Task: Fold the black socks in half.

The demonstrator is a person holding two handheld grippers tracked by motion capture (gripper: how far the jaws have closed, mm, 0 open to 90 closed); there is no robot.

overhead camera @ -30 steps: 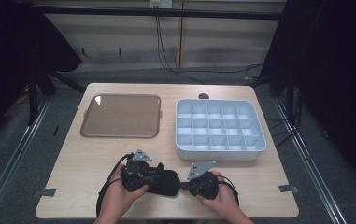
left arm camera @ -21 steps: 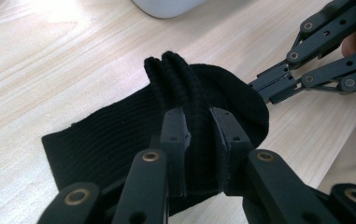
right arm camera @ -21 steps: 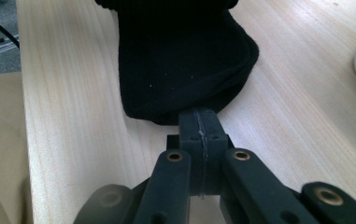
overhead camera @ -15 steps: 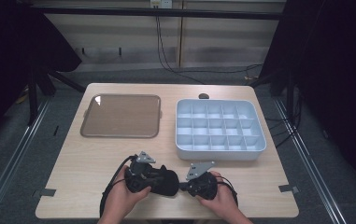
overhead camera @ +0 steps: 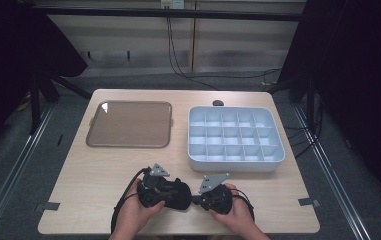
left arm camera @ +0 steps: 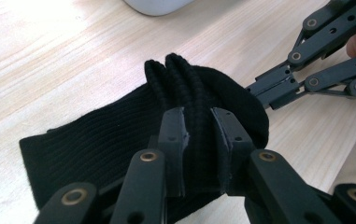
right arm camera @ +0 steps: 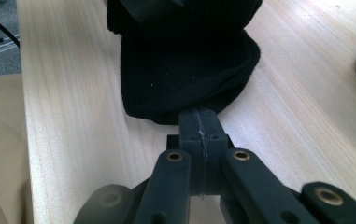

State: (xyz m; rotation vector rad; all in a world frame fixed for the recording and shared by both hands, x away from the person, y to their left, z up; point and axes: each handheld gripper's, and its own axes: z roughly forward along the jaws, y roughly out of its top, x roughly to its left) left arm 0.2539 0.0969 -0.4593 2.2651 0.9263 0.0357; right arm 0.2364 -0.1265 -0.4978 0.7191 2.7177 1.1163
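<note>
A black ribbed sock (left arm camera: 96,140) lies on the wooden table (overhead camera: 78,190) near its front edge, between my two grippers. My left gripper (left arm camera: 199,121) is shut on a bunched fold of the sock's ribbed cuff, with the pads pressing the fabric from both sides. From the high view that gripper (overhead camera: 175,192) points right, into the sock (overhead camera: 182,196). My right gripper (right arm camera: 199,116) has its jaws shut flat together, tips touching the rounded edge of the sock (right arm camera: 180,70). Whether any fabric is pinched there I cannot tell. Its linkage (left arm camera: 306,70) comes in from the upper right of the left gripper view.
A brown flat tray (overhead camera: 129,125) sits at the back left. A white box (overhead camera: 235,165) with several compartments stands at the back right, a small dark object (overhead camera: 218,103) behind it. Both hands rest at the table's front edge.
</note>
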